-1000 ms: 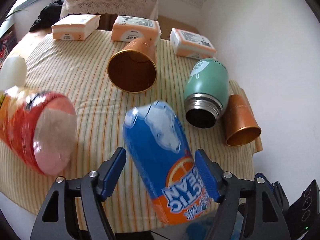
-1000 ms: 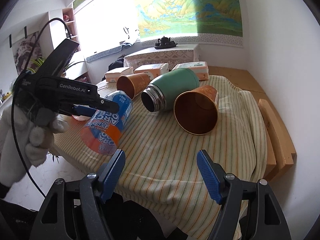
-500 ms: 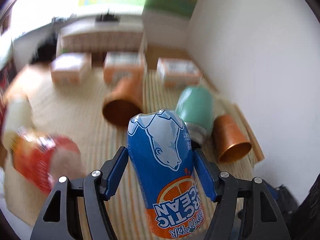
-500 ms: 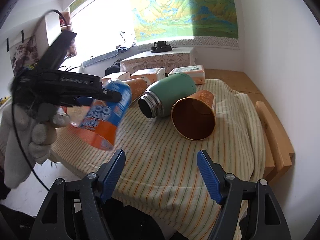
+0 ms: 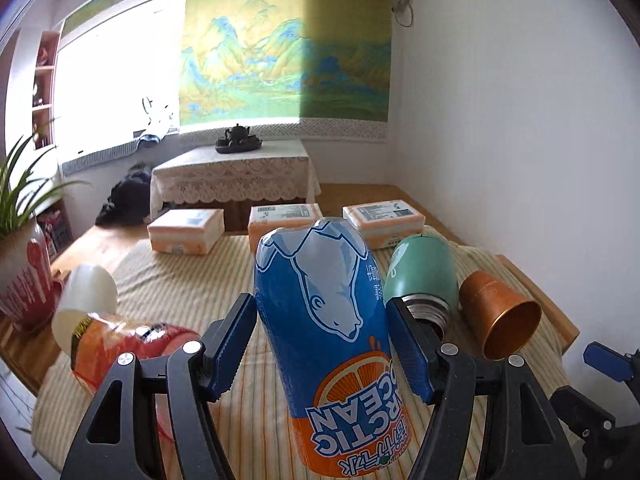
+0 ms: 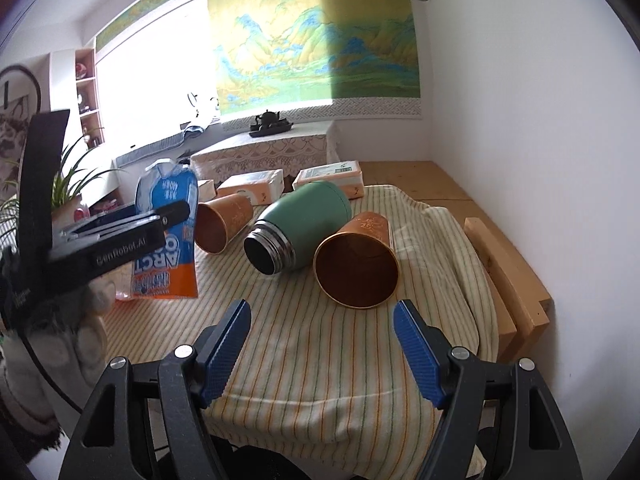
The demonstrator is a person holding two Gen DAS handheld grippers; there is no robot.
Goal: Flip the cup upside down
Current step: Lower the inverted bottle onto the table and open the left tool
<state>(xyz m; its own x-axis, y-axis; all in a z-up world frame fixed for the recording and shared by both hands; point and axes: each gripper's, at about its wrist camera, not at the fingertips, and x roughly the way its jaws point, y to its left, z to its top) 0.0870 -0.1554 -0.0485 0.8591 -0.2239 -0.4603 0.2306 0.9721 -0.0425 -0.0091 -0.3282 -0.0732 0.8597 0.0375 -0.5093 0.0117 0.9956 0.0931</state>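
Note:
My left gripper is shut on a blue and orange Arctic Ocean cup. It holds the cup upside down, print inverted, near upright above the striped tablecloth. In the right wrist view the same cup hangs at the left in the left gripper, its orange end just above the cloth. My right gripper is open and empty over the front of the table.
A green flask and two copper cups lie on their sides. A red-wrapped cup lies at the left. Three tissue boxes line the far edge. A potted plant stands left. Wooden bench edge at right.
My left gripper has lifted the blue cup off the cloth and turned it from lying tilted to nearly upright, upside down. The right gripper has stayed open, shifting slightly.

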